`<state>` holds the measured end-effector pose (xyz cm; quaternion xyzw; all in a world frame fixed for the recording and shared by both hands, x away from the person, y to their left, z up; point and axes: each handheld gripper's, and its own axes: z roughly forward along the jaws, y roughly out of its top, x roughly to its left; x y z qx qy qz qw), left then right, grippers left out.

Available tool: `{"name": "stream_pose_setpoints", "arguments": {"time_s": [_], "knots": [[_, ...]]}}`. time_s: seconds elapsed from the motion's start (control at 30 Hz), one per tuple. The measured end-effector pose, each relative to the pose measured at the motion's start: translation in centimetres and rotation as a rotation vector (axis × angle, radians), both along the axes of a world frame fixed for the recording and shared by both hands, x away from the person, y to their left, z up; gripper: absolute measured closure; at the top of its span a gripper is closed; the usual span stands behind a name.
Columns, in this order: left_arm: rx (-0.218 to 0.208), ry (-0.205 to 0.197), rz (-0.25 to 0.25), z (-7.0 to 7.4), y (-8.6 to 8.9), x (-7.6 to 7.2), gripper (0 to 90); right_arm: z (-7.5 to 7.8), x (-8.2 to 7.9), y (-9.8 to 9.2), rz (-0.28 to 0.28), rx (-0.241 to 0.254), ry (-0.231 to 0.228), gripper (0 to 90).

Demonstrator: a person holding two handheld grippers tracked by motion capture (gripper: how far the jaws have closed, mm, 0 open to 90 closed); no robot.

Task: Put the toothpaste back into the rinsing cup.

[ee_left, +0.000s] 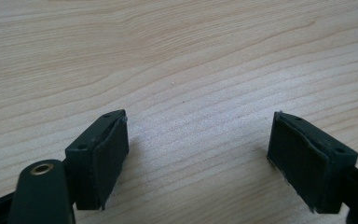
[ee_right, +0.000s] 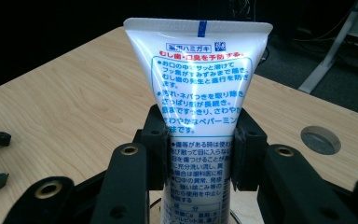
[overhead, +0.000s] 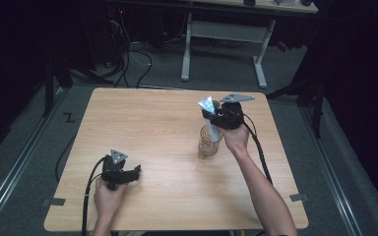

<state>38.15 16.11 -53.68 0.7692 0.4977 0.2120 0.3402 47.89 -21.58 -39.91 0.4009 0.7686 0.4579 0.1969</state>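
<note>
Right gripper [ee_right: 200,149] clamps the toothpaste tube [ee_right: 198,84], upright in the glass cup [overhead: 209,142]; left gripper [ee_left: 198,158] sits wide open, empty.

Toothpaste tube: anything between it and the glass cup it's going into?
Nothing visible. The right tongs are shut on the toothpaste tube, crimped end up, and in the high view its lower end already sits at or inside the mouth of the glass cup. The table around the cup is bare.

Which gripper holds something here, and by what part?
The right gripper clamps the toothpaste tube around its middle, above the glass. The left gripper is open, empty.
</note>
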Motion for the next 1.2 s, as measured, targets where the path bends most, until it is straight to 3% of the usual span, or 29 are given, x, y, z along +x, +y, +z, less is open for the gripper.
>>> {"name": "stream_pose_setpoints", "arguments": {"time_s": [1.2], "knots": [[0.000,0.000,0.000,0.0,0.0,0.0,20.3,-1.3,0.0,0.0,-0.002,-0.032,0.034,64.4]]}}
